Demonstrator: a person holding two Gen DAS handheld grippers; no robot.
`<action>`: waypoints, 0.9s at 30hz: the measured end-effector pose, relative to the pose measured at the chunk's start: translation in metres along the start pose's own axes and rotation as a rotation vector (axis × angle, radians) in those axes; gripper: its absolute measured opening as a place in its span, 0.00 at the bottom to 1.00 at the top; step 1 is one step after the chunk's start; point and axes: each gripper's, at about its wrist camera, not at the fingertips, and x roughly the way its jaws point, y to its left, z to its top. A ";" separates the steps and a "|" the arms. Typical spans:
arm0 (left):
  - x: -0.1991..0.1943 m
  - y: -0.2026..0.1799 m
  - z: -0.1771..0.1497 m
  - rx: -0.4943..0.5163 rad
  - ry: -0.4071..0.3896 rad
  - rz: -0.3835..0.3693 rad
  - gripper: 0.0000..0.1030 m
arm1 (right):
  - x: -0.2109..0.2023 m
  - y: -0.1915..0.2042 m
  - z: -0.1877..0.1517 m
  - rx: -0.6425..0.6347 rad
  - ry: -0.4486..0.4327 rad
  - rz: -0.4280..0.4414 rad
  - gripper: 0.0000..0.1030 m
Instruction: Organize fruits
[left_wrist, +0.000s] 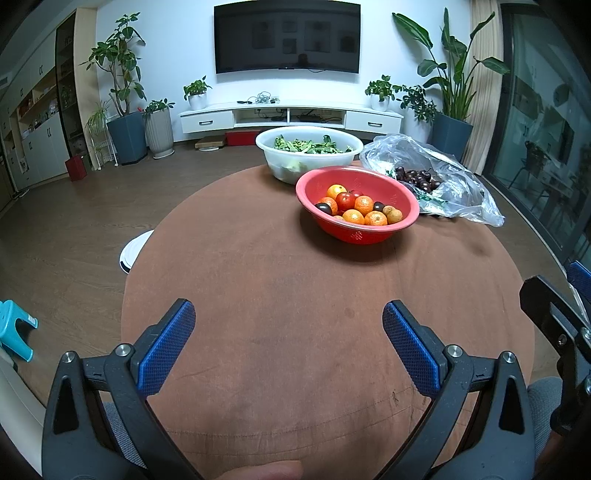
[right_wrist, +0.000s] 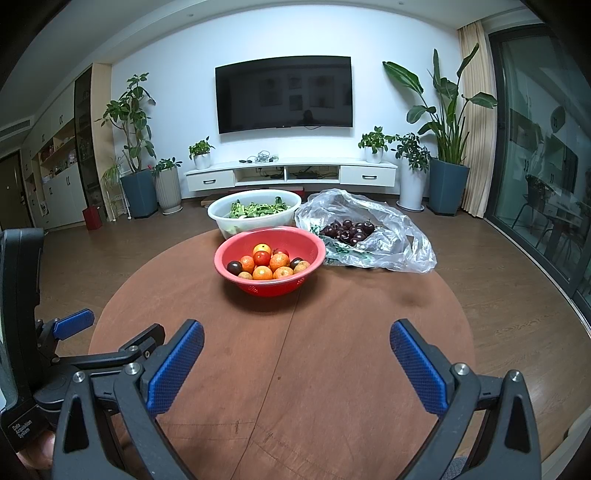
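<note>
Both grippers' fingers (left_wrist: 173, 343) (right_wrist: 413, 362) spread wide, empty; red fruit bowl (right_wrist: 314, 254) well ahead.

My left wrist camera looks forward along the 2 blue pads of my left hand-held gripper (left_wrist: 289, 321), low over the near edge of the round brown desk (left_wrist: 280, 295), facing the wall television (left_wrist: 287, 37). My right wrist camera sits just beside it to the right and a little higher, facing the same way past my right hand-held gripper (right_wrist: 297, 341). Both views share the desk, the red colander (left_wrist: 397, 201) of fruit at its far side, the white basin (left_wrist: 280, 144), the cherry bag (left_wrist: 458, 184) and the television wall.
</note>
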 end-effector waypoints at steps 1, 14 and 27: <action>0.000 0.000 0.000 0.000 0.000 -0.001 1.00 | 0.000 0.000 0.000 0.000 0.000 0.000 1.00; 0.000 -0.001 -0.001 0.000 0.000 0.000 1.00 | -0.002 0.000 -0.002 0.000 0.001 0.001 1.00; 0.000 -0.001 -0.001 0.001 0.000 0.001 1.00 | -0.004 0.001 -0.003 -0.001 0.005 0.002 1.00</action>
